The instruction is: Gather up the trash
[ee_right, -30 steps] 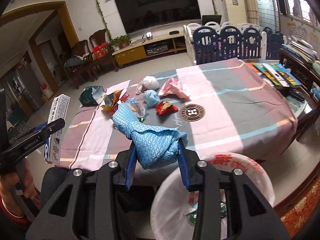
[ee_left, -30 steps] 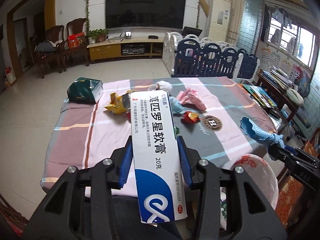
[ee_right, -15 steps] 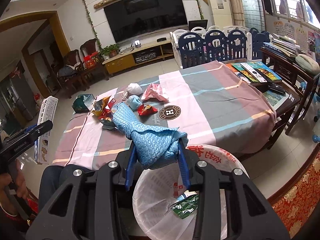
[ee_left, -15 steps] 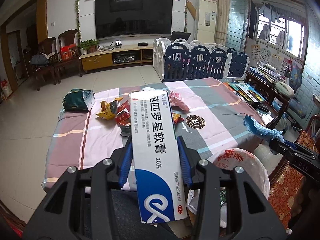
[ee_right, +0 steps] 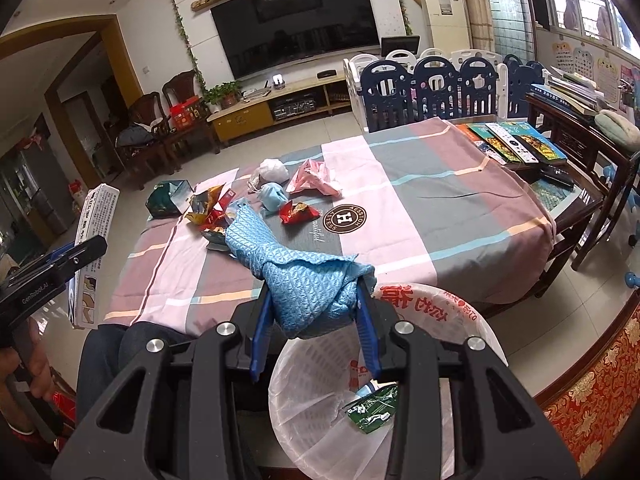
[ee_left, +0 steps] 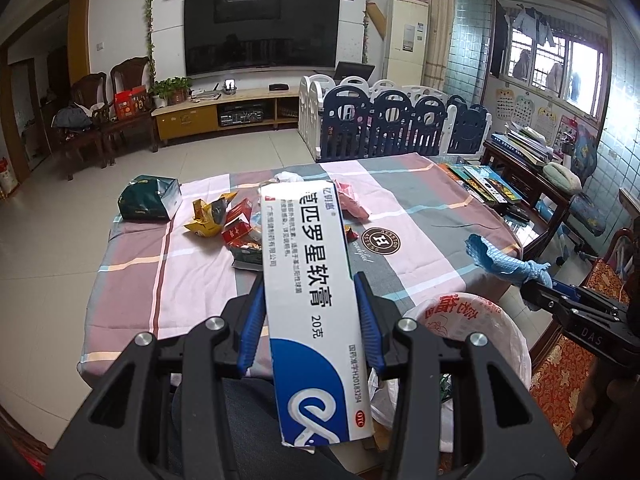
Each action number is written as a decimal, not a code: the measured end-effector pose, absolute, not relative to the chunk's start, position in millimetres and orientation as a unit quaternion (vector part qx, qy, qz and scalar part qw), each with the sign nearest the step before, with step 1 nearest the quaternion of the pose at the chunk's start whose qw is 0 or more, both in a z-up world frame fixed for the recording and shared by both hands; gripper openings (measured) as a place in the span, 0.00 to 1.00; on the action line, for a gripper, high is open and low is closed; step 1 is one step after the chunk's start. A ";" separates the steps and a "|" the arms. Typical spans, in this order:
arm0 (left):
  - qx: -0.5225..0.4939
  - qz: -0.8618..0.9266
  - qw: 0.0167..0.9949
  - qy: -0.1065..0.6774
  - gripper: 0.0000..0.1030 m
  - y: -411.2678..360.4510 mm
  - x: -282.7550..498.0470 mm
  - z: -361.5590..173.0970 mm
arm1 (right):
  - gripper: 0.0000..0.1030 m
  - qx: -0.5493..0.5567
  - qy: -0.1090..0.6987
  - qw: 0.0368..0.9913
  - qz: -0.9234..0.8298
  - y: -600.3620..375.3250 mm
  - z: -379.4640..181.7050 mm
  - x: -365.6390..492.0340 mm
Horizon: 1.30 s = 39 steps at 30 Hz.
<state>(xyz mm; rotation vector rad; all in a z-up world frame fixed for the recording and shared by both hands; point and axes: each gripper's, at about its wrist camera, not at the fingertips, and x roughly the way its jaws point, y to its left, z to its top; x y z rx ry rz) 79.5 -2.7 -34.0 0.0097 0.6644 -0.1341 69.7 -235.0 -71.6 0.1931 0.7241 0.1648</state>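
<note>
- My left gripper [ee_left: 310, 320] clamps a long white-and-blue cardboard box [ee_left: 316, 304]; the box hides part of the wrapper pile [ee_left: 224, 224] on the table [ee_left: 420, 216].
- My right gripper [ee_right: 314, 320] pinches a crumpled blue cloth [ee_right: 296, 276] of waffle-like weave, its end masking some wrappers.
- The white bag-lined bin [ee_right: 320, 412] sits just below the cloth, its near rim cut off by my fingers; a green packet [ee_right: 372, 408] lies inside.

boxes [ee_left: 316, 304]: 1 | cloths [ee_right: 304, 284]: 1 | bins [ee_right: 486, 334]: 1 | grippers [ee_left: 310, 316]: 2
</note>
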 end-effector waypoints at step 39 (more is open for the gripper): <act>0.021 -0.090 0.940 0.328 0.42 -21.1 71.4 -33.6 | 0.37 0.108 0.389 0.913 0.057 -249.5 -103.9 65.7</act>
